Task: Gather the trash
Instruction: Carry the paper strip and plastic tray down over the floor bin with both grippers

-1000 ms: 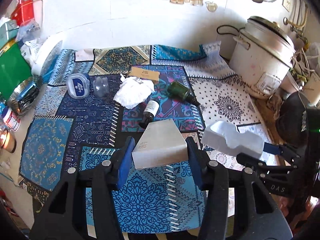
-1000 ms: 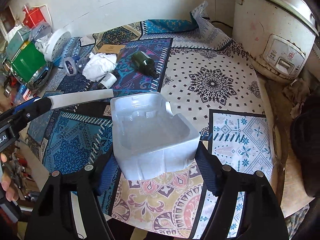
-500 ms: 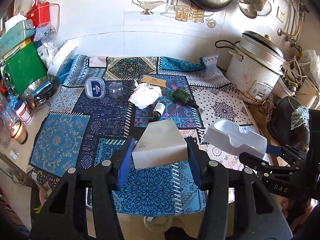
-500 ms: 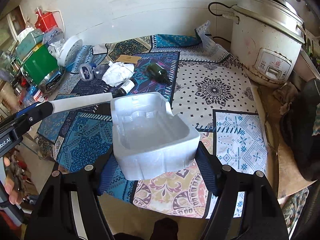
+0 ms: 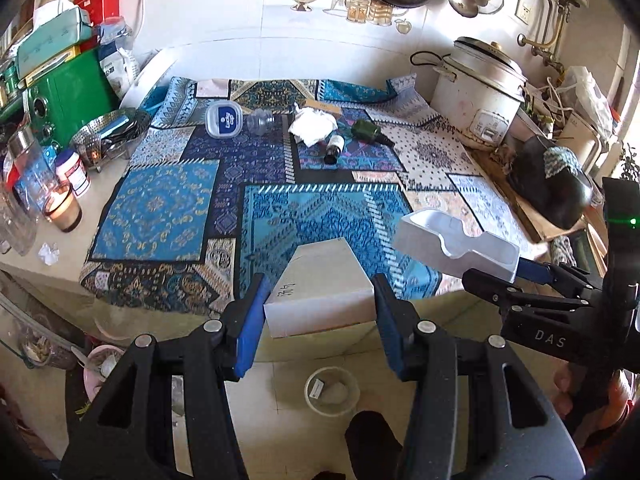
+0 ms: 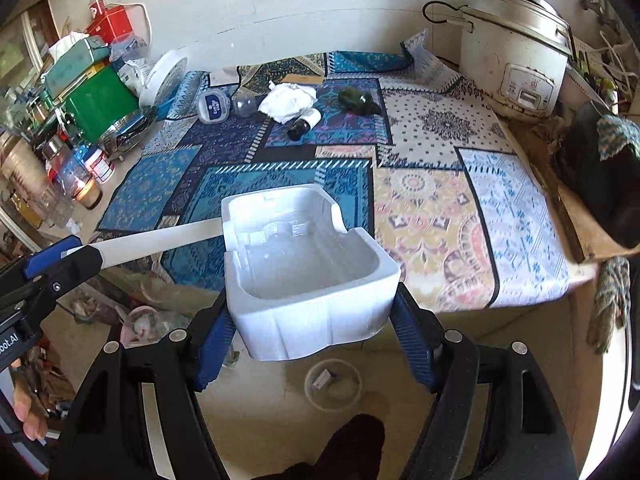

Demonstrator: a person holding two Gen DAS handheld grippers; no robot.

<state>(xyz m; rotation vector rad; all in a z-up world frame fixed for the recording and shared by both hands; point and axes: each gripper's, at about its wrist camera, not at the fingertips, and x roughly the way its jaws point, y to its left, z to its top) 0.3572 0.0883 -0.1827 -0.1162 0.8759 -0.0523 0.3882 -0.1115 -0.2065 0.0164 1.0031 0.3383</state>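
- Far left of counter: green box (image 5: 68, 92), steel strainer basket (image 5: 110, 132), lit candle jar (image 5: 62, 210). Clutter, not obviously trash.
- Left-centre of patterned cloth (image 5: 168, 196): blue-lidded tub (image 5: 225, 119) beside a clear plastic cup (image 5: 260, 121) on its side.
- Centre back of cloth: crumpled white tissue (image 5: 314, 125), small dark bottle (image 5: 333, 148) lying just in front of it, green bottle (image 5: 370, 132) on its side to the right. Uncollected so far.
- Left gripper (image 5: 318, 312): closed on flat white card piece (image 5: 320, 292), blue pads pressing both side edges; held out past the counter's near edge.
- On floor below, between both grippers: small round bin (image 5: 331, 391) with scraps already inside.
- Right gripper (image 6: 310, 340): clamped on white moulded packaging tray (image 6: 304, 272), open side up, pads against its two outer walls; also beyond the counter edge, above the floor.
- Far right: white rice cooker (image 5: 478, 88) and dark bag (image 5: 550, 184); not part of task.
- Step in hand, judged: carrying two picked-up pieces to the bin.
- Next move calls for: lowering each piece over the bin mouth, then opening jaws. Tray looks wider than bin opening, so likely needs tilting or end-first entry; card should drop edge-on. Risk: light tray bouncing off the rim.
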